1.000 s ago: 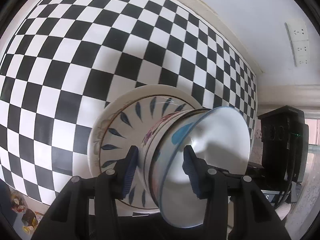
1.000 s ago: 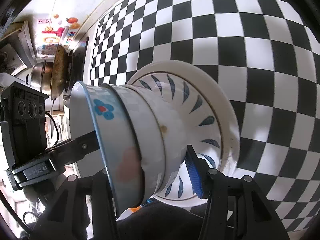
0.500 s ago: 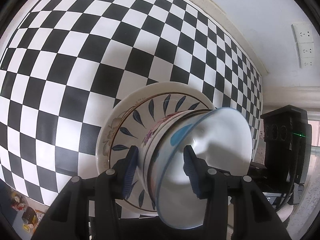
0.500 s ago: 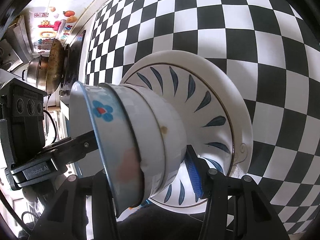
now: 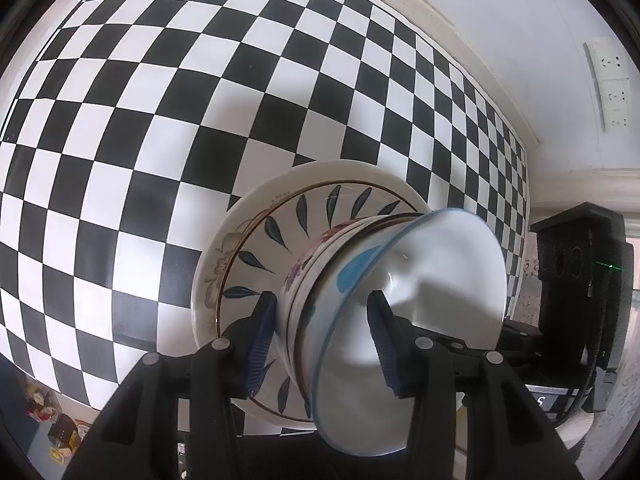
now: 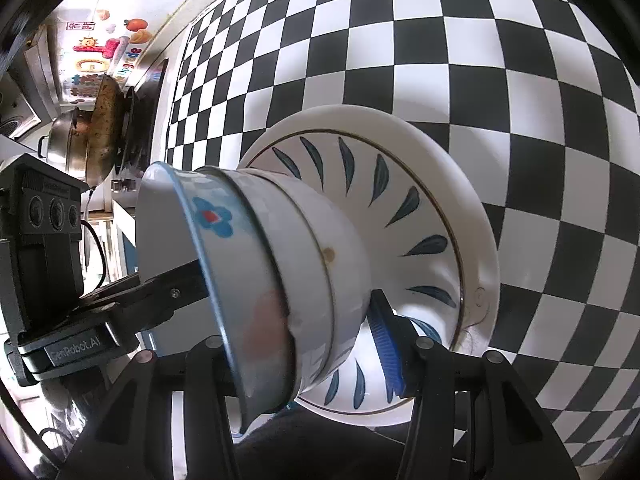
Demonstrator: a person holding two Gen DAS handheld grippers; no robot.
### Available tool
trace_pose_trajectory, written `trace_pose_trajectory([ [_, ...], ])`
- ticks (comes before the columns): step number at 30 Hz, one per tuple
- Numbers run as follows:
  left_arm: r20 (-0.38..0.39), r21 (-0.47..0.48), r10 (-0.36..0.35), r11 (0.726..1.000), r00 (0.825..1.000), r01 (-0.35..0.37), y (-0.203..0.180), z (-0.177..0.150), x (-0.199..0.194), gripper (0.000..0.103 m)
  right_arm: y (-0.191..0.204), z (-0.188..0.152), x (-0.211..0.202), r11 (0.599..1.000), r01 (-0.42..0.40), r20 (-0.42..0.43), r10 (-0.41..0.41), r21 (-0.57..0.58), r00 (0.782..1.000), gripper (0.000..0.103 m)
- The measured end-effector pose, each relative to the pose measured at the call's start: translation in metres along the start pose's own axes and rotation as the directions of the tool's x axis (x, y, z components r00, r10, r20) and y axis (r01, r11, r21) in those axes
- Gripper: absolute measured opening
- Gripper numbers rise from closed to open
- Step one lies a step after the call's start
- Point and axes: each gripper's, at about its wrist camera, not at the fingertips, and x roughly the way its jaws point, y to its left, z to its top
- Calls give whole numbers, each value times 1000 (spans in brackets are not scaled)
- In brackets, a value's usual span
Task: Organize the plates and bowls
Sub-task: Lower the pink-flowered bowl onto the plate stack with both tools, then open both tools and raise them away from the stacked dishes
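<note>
A stack of bowls stands on a wide plate with blue leaf marks (image 5: pixel 280 216) (image 6: pixel 400 184). The top bowl (image 5: pixel 432 280) (image 6: pixel 212 216) has a blue rim and a blue flower, and a white bowl with purple flowers (image 5: pixel 300 276) (image 6: pixel 320 248) sits under it. My left gripper (image 5: pixel 320 300) is shut on the bowls' wall, one finger inside the top bowl and one outside; it also shows in the right wrist view (image 6: pixel 160 292). My right gripper (image 6: pixel 296 320) grips the opposite side: its blue pad presses the outer wall and the other finger is hidden behind the bowls.
A black-and-white checked cloth (image 5: pixel 160 120) (image 6: pixel 480 60) covers the table under the plate. A white wall with sockets (image 5: pixel 608 80) rises behind. A pot and a wok (image 6: pixel 92 132) stand at the far left. The table's edge (image 5: pixel 60 380) runs at the lower left.
The checked cloth has shifted slightly behind the stack in both views. Both grips on the bowls look the same.
</note>
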Motion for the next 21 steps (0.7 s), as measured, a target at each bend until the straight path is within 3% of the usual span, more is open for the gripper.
trace_pose_trajectory([
  [14,-2,26,4,1000,1000,-3,-5,2,3,43,1,-3,-7,1000,29,8,-29,3,1000,52],
  [21,48,68,80,994,996,-83,-17,0,-4,43,10,-7,-11,998,60,27,-59,-8,998,52],
])
